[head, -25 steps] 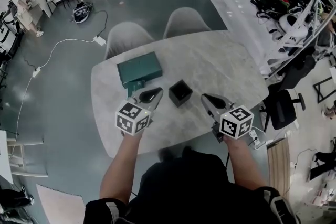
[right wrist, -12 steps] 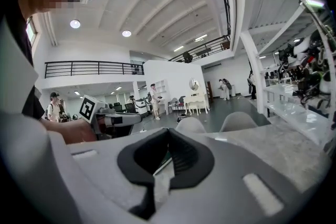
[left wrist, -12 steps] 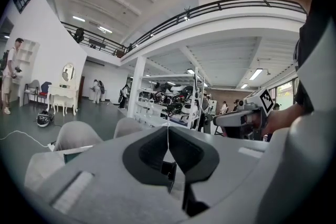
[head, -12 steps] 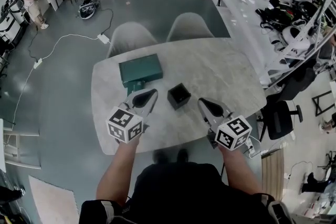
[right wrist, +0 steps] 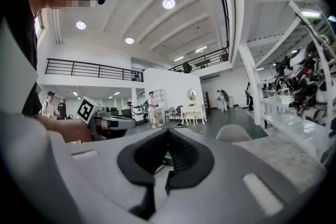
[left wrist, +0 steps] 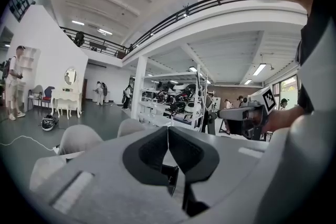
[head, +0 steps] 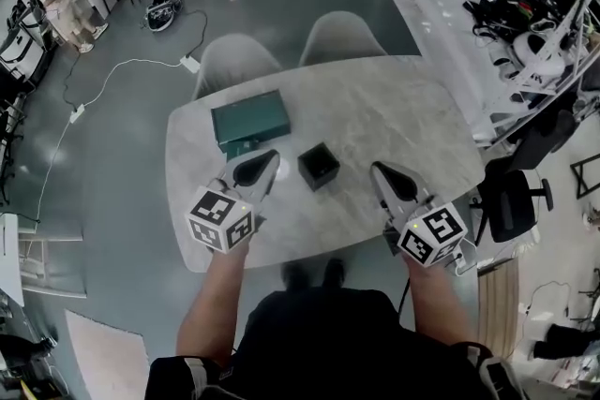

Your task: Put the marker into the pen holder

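The black square pen holder (head: 319, 166) stands open-topped on the grey marble table (head: 403, 117), between my two grippers. No marker shows in any view. My left gripper (head: 271, 156) hovers just left of the holder, jaws shut with nothing between them. My right gripper (head: 376, 169) hovers to the holder's right, also shut and empty. In the left gripper view the closed jaws (left wrist: 168, 131) point across the table and a dark box edge (left wrist: 171, 177) shows below them. In the right gripper view the jaws (right wrist: 168, 132) meet at their tips.
A dark green flat box (head: 249, 121) lies on the table beyond the left gripper. Two grey chairs (head: 336, 37) stand at the far edge. White shelving with equipment (head: 525, 5) runs along the right. A black office chair (head: 511, 201) sits off the table's right end.
Both grippers have drifted a little back toward me and slightly apart, the right one moving rightward. The pen holder and green box have not moved.
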Demonstrator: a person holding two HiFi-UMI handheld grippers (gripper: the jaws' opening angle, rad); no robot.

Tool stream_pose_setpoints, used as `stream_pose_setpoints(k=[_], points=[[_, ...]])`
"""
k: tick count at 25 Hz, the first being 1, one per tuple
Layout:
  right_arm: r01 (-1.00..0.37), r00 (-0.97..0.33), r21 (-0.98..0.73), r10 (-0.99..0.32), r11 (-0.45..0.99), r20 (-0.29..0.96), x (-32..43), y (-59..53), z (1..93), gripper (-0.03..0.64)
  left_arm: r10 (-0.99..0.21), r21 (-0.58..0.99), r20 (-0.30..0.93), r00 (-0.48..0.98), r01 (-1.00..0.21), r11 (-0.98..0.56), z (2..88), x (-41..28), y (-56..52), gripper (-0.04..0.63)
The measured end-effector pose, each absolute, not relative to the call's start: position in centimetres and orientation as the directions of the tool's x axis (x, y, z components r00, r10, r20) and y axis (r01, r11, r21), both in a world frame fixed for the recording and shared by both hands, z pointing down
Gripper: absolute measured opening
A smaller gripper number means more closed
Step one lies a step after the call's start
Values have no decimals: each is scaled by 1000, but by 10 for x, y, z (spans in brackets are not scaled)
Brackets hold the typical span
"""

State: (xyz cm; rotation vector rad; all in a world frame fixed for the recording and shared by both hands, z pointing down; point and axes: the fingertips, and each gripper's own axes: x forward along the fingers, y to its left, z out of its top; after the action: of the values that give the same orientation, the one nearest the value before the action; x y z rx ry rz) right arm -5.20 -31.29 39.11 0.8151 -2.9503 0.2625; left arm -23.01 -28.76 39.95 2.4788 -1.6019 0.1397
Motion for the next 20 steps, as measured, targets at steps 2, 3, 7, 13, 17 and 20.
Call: stream_pose_setpoints(k=[2,3,7,13,17,20], points=[[-503,-864,-153,-492,851,108,-52,-312,394,2,-893,101,181,411,-911,-399,400,-228,-289,12],[-499,-867,-156,-488,853,106,-53,-312,393,2,-893,99,181,411,-912,-399,400,-227,-290,14],[-495,-869,-149,-485,856,102,-54,-314,388,2,-886,104,181,427,-904,-414,397,-223,-292,14],[-479,-877,-115,-469,870,108,-59,-307,384,2,-884,104,185,429,-903,-416,398,-220,-289,14],[-474,-880,-118,-462,873,110,-62,-305,385,2,-885,107,187,426,-904,-413,399,-222,-287,14],[-474,-880,-129,-461,871,114,-63,-303,388,2,-885,111,191,425,-905,-411,403,-223,-285,14]])
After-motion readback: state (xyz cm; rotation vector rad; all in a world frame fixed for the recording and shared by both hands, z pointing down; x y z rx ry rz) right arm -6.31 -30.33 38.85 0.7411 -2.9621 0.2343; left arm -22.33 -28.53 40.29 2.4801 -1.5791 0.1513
